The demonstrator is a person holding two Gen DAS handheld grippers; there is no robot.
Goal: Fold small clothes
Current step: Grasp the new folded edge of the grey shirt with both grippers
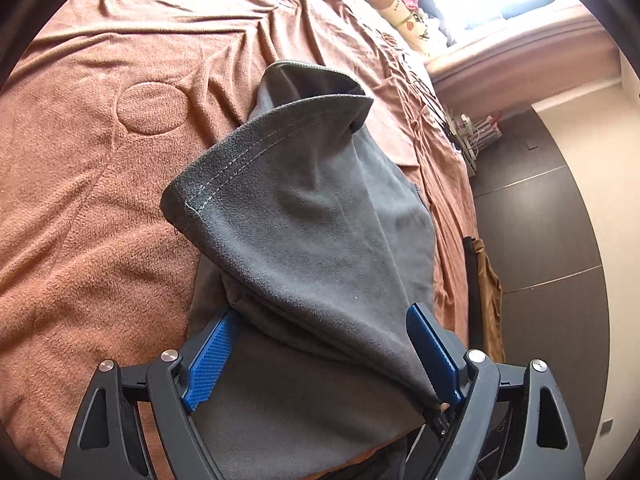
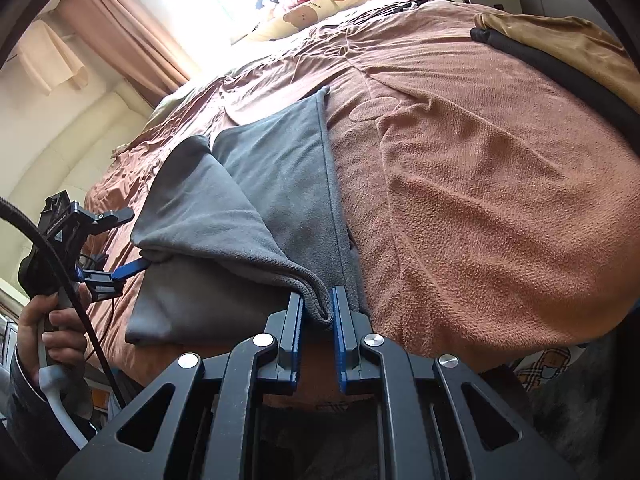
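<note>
My right gripper (image 2: 317, 312) pinches the grey cloth (image 2: 276, 184) at its hem; my left gripper (image 1: 320, 344) seemingly stands apart around a fold; soft, light fleece, best held by corners.

right hand-held gripper (image 2: 318, 308): blue fingers pinch a folded edge of the gray cloth (image 2: 276, 184) | left hand-held gripper (image 2: 132, 266): at the cloth's other corner, grip hidden, held by a hand (image 2: 52, 332) | cloth: partly folded over on the bed (image 2: 480, 184) with its brown blanket | far end: bear pillow (image 2: 312, 10) by the bright window
</note>
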